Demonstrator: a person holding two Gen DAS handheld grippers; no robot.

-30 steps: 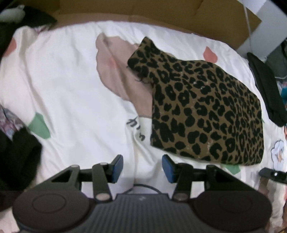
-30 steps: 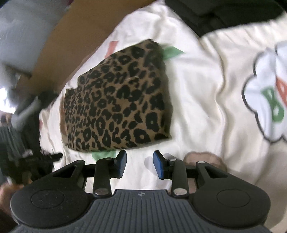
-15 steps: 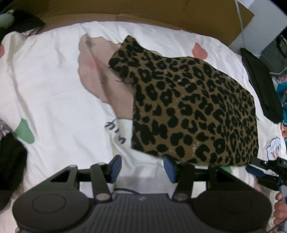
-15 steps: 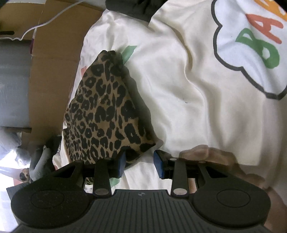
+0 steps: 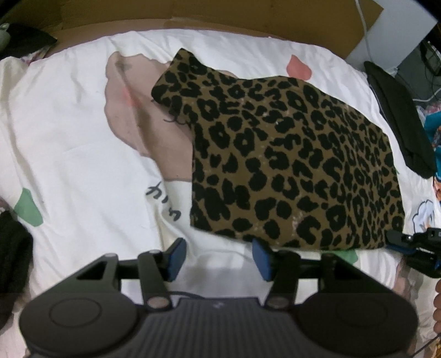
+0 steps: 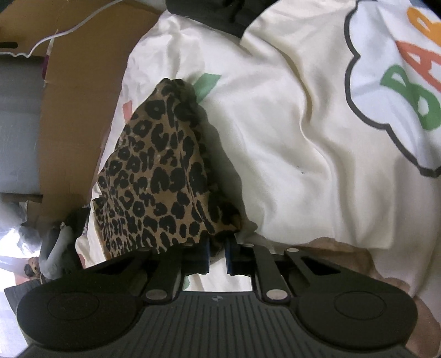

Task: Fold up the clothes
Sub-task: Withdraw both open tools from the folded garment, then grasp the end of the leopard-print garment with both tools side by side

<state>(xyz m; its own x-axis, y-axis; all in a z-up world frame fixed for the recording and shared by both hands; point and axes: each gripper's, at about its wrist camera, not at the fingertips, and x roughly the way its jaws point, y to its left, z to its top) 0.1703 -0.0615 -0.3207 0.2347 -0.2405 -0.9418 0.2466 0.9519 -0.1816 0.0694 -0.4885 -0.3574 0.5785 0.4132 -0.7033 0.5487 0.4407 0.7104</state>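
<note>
A leopard-print garment [image 5: 297, 165] lies folded flat on a white printed bed sheet [image 5: 71, 143]. My left gripper [image 5: 219, 258] stands open just short of the garment's near edge, its right pad [image 5: 260, 260] right at the hem and nothing between the pads. My right gripper [image 6: 217, 256] is closing its jaws on the garment's near right corner [image 6: 220, 234], and the cloth sits pinched between the blue pads. In the left wrist view the right gripper [image 5: 397, 242] shows at that same corner.
A black garment [image 5: 399, 115] lies along the sheet's right side and dark clothes [image 5: 11, 253] lie at the left. Brown cardboard [image 5: 248, 16] borders the far edge, with a white cable [image 6: 69, 30] on it. A hand [image 5: 437, 303] shows at the right edge.
My right gripper rolled, came down to the garment's corner and narrowed its jaws onto the cloth. The left gripper drew closer to the garment's near edge, still open.
</note>
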